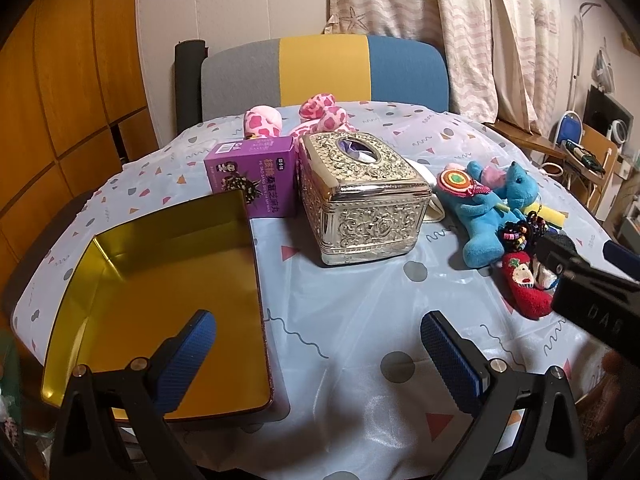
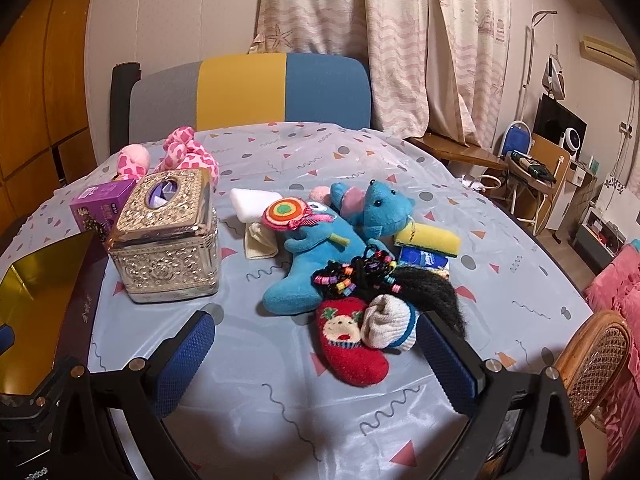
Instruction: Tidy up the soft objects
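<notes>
Nothing was sorted yet, as far as I could judge. The gold tray (image 1: 160, 300) sat bare on the left of the table (image 1: 360, 340), with not one soft thing in it. My left gripper (image 1: 318, 354) hovered over the tray's near right edge, fingers spread wide and holding nothing.

Over on the right, the whole pile was waiting. The blue plush toys (image 2: 320, 248) lay tangled together, a rainbow lollipop toy (image 2: 286, 212) on top of them. A bunch of beaded hair ties (image 2: 352, 274) rested against a black wig-like tuft (image 2: 428, 292). Nearest to me lay the red knitted sock (image 2: 352, 344), touching a rolled white sock (image 2: 390, 322). My right gripper (image 2: 316, 358) hung just above that pair, jaws open wide and empty, the red sock sitting between the pads.

Further back, a yellow sponge (image 2: 428, 238) and a white sponge (image 2: 252, 202) lay on the cloth, and the pink spotted plush (image 2: 188, 152) sat behind the silver tissue box (image 2: 168, 236). So everything was left to do; I reckoned the red sock would go first.
</notes>
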`<state>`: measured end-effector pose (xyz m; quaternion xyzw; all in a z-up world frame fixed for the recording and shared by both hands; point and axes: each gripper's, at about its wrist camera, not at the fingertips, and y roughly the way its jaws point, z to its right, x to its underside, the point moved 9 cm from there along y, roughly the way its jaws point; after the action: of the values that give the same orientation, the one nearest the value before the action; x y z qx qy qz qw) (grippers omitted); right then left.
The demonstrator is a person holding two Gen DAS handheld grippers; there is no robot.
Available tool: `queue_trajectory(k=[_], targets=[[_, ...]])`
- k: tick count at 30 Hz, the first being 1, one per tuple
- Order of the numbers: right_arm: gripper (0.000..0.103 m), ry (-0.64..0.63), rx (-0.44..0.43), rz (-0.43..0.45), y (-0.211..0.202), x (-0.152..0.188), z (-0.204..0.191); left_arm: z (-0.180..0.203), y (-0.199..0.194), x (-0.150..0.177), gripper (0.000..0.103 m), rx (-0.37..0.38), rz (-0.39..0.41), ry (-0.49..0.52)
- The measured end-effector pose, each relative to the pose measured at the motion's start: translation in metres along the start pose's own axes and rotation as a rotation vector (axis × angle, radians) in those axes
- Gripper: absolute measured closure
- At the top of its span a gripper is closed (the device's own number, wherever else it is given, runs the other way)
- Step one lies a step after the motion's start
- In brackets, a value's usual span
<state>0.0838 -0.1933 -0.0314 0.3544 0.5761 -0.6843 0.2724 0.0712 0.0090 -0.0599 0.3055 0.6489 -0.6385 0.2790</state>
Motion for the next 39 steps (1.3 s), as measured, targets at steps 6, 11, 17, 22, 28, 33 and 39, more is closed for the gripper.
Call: queue_trajectory(k=[6,11,17,22,28,33,39], targets=[[0.0,0.016,0.006,0.008,0.0,-0.008,0.017,0.002,0.002,0.0,0.0,0.004,-0.005,0.002],[0.0,0.039,0.002,-0.001,0.003,-0.014,0.036,0.005,0.004,0.0,0.0,0.014,-0.012,0.009],[0.0,0.076,-0.042,-0.007,0.008,-0.025,0.06,0.012,0.007,-0.001,0.0,0.061,-0.017,0.017],[0.0,0.204,-0.079,-0.038,0.017,-0.032,0.1,0.026,0.007,-0.005,0.0,0.171,-0.032,0.026],[0.0,0.316,-0.051,-0.055,0.023,-0.025,0.137,0.043,0.011,-0.001,0.0,0.196,-0.058,0.082],[0.0,0.349,-0.034,-0.068,0.029,-0.017,0.15,0.049,0.013,0.002,0.0,0.219,-0.072,0.092],[0.0,0.427,-0.075,-0.072,0.035,-0.015,0.163,0.067,0.014,0.001,0.0,0.28,-0.089,0.128]])
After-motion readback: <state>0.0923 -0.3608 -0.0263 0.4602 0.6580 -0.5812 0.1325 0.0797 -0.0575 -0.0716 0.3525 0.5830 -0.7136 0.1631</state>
